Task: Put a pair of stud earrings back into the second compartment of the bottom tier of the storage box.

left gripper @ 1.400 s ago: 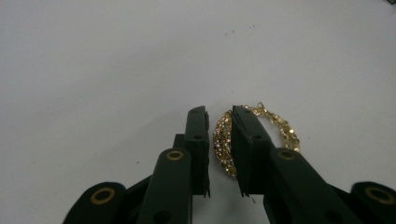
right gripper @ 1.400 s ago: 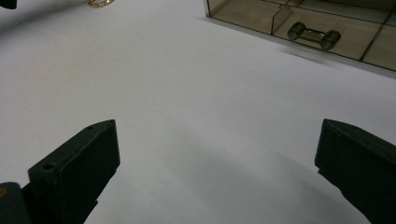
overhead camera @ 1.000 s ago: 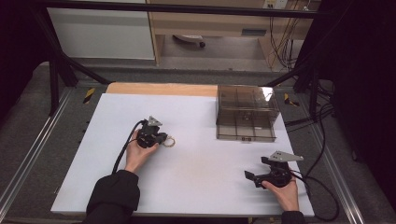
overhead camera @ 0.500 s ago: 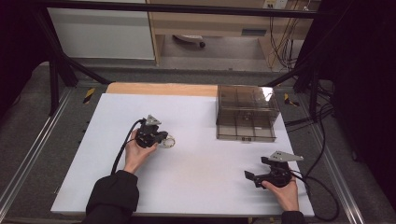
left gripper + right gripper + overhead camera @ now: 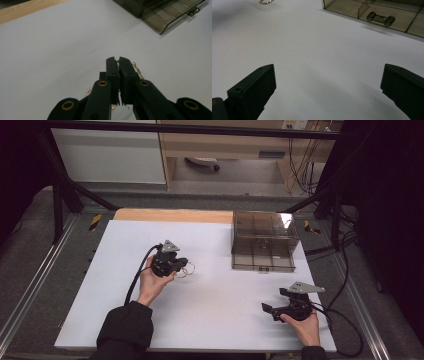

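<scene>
A thin gold chain (image 5: pixel 187 269) lies left of the white table's middle. My left gripper (image 5: pixel 181 263) is shut on it. In the left gripper view the jaws are pressed together at the fingertips (image 5: pixel 118 65), and chain links (image 5: pixel 136 68) curl out to the right and under the jaws. My right gripper (image 5: pixel 271 309) rests open near the front right of the table, its jaws spread wide over bare white surface (image 5: pixel 328 75) with nothing between them. The gold chain (image 5: pixel 265 2) appears far off at the top left of the right gripper view.
A smoky clear compartment box (image 5: pixel 263 240) stands at the back right, lid closed, with a small metal latch (image 5: pixel 380 19) on its front. A wooden strip (image 5: pixel 172 215) runs along the table's far edge. Cables (image 5: pixel 345 320) trail off the right side.
The left gripper has shifted slightly right and away with the chain in its jaws. The right gripper has stayed put.
</scene>
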`<state>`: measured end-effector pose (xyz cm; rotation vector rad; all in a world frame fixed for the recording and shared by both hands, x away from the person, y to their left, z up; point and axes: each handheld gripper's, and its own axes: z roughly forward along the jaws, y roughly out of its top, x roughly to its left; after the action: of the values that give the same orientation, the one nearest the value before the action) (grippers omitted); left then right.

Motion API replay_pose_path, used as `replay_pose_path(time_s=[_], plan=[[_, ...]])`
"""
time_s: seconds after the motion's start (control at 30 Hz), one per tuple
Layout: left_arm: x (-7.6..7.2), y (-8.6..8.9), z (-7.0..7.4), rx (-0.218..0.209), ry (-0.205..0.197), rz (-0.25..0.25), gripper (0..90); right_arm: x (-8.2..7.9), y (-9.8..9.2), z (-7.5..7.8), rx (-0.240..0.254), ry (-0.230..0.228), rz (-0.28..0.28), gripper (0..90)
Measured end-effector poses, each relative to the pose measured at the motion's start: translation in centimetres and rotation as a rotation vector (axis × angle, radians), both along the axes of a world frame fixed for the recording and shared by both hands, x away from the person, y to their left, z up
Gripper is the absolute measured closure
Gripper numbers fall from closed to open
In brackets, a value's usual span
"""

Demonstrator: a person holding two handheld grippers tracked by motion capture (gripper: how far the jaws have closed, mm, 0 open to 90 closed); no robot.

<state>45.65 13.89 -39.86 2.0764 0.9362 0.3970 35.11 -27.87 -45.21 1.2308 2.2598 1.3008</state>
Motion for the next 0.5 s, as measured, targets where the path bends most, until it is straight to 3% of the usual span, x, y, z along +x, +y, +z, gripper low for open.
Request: replay_pose_path(time_s=[0.5], plan=[[-0.2,-5.0,1.3,-0.004,-0.013,-0.069,86.8,0.0,0.0,0.0,-0.004,0.001,0.002,0.7]])
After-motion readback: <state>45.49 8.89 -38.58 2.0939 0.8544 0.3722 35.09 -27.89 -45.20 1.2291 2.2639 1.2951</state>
